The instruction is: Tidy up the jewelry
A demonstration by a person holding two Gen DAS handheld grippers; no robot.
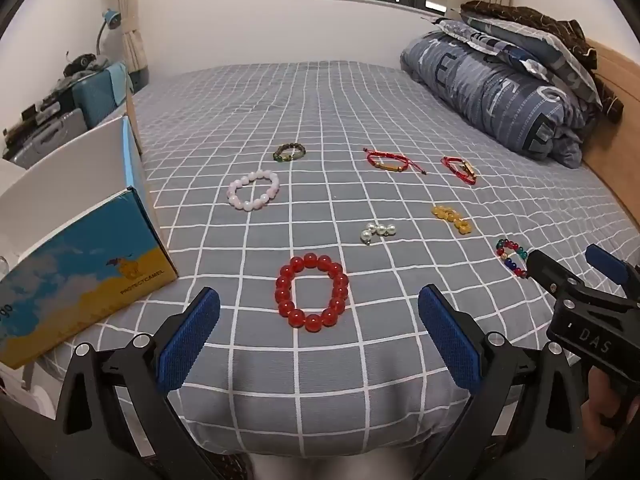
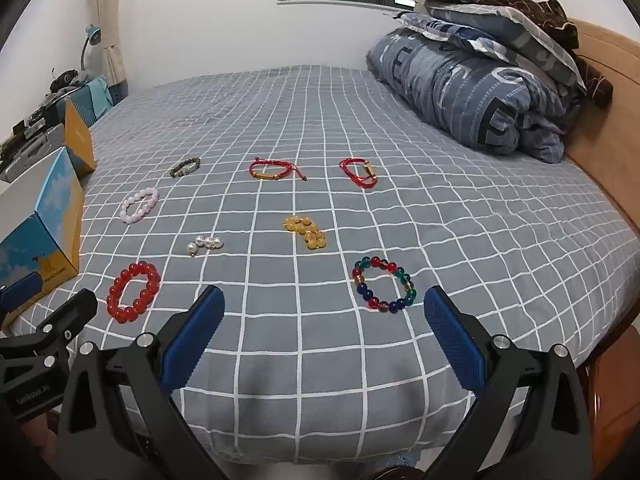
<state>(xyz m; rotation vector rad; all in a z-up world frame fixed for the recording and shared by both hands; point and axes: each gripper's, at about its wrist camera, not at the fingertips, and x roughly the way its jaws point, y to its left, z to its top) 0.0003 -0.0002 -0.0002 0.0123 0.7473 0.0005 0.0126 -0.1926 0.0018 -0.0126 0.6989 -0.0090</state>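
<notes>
Several bracelets lie on the grey checked bed sheet (image 1: 320,120). A red bead bracelet (image 1: 311,293) lies just ahead of my open, empty left gripper (image 1: 320,316); it also shows in the right wrist view (image 2: 133,291). A multicoloured bead bracelet (image 2: 385,285) lies just ahead of my open, empty right gripper (image 2: 324,312). Further off lie a pink bracelet (image 1: 253,190), a dark green bracelet (image 1: 289,152), two red cord bracelets (image 1: 388,161) (image 1: 460,169), a yellow bead bracelet (image 1: 452,219) and a pearl string (image 1: 377,233).
An open blue and yellow cardboard box (image 1: 80,248) stands at the left edge of the bed. A folded quilt and pillows (image 1: 500,88) are piled at the far right by the wooden headboard (image 2: 600,128). Suitcases and clutter (image 1: 60,100) stand beyond the box.
</notes>
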